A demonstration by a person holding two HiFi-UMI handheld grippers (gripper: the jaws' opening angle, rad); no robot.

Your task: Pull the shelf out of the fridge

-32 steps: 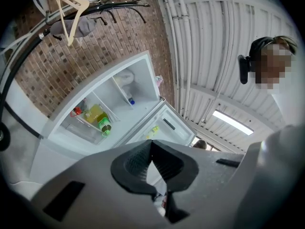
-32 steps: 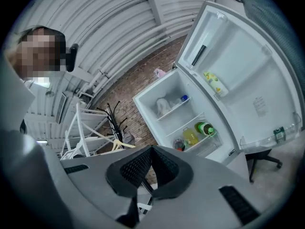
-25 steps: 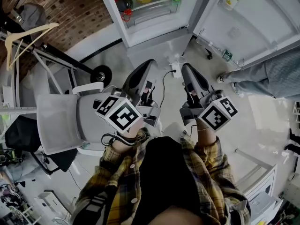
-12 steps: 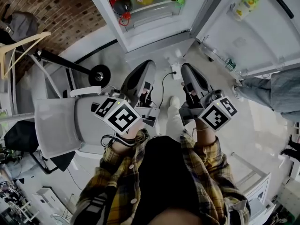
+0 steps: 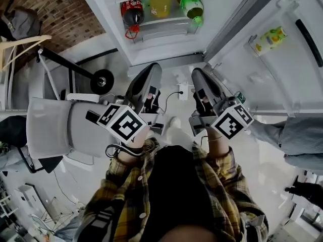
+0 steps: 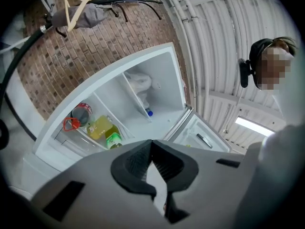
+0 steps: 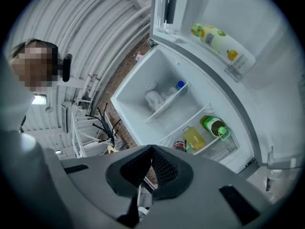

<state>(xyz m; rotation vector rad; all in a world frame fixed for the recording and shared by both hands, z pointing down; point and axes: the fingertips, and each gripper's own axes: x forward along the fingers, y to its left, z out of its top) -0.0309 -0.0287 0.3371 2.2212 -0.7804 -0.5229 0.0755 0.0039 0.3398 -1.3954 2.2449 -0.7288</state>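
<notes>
The white fridge (image 5: 151,54) stands open ahead of me, its door (image 5: 287,59) swung to the right. On its lower glass shelf (image 5: 161,21) lie a cola bottle (image 5: 132,11), a yellow bottle (image 5: 160,4) and a green bottle (image 5: 191,5). An upper shelf (image 7: 167,104) carries a white bag and a blue-capped item. My left gripper (image 5: 153,68) and right gripper (image 5: 196,74) are held side by side, short of the fridge and touching nothing. Both are shut and empty, as the left gripper (image 6: 151,144) and right gripper (image 7: 151,149) show in their own views.
A white chair (image 5: 55,127) stands at my left. A rack with a wooden hanger (image 5: 20,42) is by the brick wall. A plug and cable (image 5: 181,91) lie on the floor before the fridge. Another person's leg (image 5: 298,135) is at the right. A printed carton (image 5: 272,37) sits in the door.
I have moved closer to the fridge, which now fills more of the head view. Both grippers keep the same pose and stay shut.
</notes>
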